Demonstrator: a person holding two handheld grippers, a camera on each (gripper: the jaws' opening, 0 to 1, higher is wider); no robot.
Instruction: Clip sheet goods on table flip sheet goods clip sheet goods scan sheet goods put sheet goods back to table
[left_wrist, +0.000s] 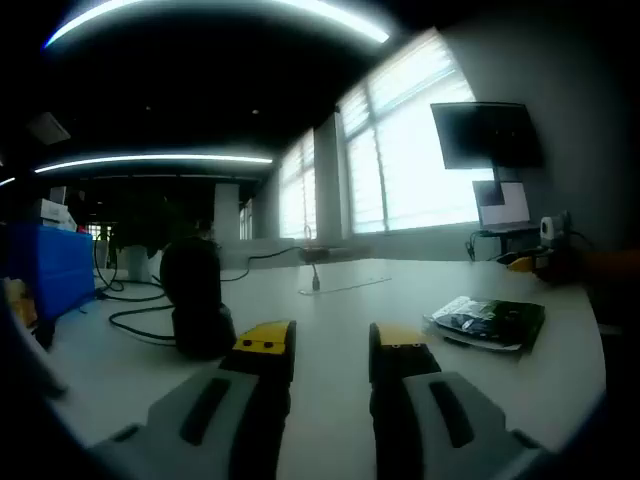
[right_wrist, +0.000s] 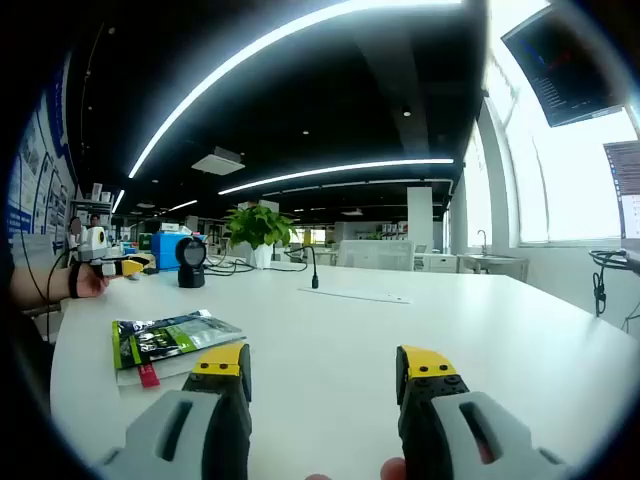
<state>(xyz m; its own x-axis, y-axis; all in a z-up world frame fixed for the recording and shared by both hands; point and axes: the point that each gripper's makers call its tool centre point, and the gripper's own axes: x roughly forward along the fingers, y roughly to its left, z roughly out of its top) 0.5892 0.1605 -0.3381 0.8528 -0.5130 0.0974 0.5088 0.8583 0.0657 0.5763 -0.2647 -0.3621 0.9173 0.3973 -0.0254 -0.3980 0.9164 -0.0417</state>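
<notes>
A: White surface (right_wrist: 420, 320), wide and bare, and the sheet goods (right_wrist: 165, 338) lie flat near its edge, a green and black packet nobody has gripped yet.

B: Right hand-held gripper (right_wrist: 325, 362) hovers low beside it, jaws apart, lined up for a clip, I'd say.

A: Left hand-held gripper (left_wrist: 332, 342) too, jaws apart and holding nothing, packet (left_wrist: 487, 322) off to its right, scanner (left_wrist: 198, 298) standing close for later.

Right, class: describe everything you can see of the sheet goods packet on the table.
The sheet goods packet is a flat, glossy pouch, green and dark with a pale border and a small red tab at one edge. It lies flat on the white table, near its edge. Neither tongs touch it; it also shows in the left gripper view.
</notes>
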